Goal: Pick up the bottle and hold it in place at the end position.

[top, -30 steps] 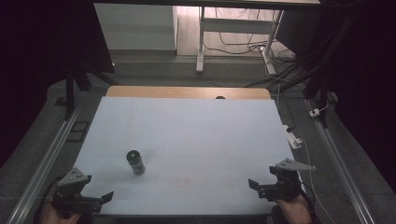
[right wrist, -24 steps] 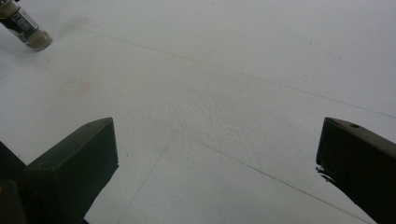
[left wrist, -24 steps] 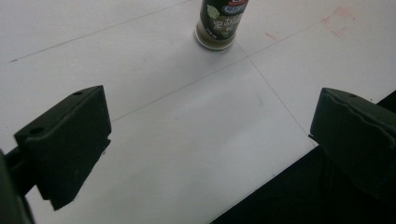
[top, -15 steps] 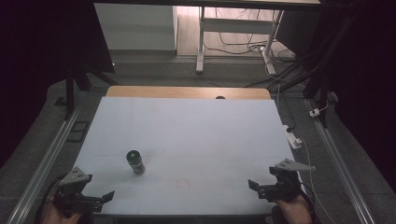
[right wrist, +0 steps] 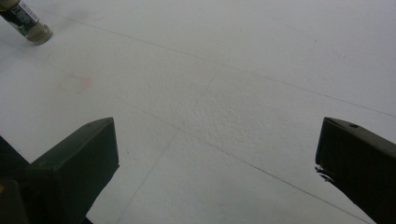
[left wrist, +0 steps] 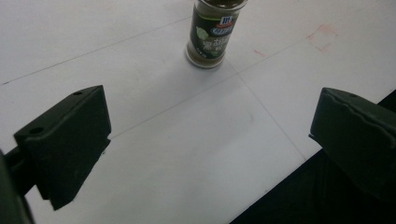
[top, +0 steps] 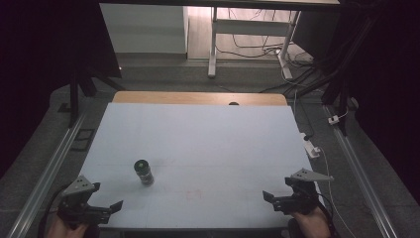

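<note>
Little has changed: the left hand-held gripper has barely shifted at the desk's near-left corner, the right hand-held gripper stays near-right, both gaping wide and empty. The spice jar stands upright near-left, unmoved.

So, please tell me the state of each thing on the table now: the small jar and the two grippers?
spice jar: upright on the white table, dark cap on, free of both grippers.
left gripper: open, jaws wide apart, empty, at the near left edge, short of the jar.
right gripper: open, jaws wide apart, empty, at the near right edge, far from the jar.
</note>
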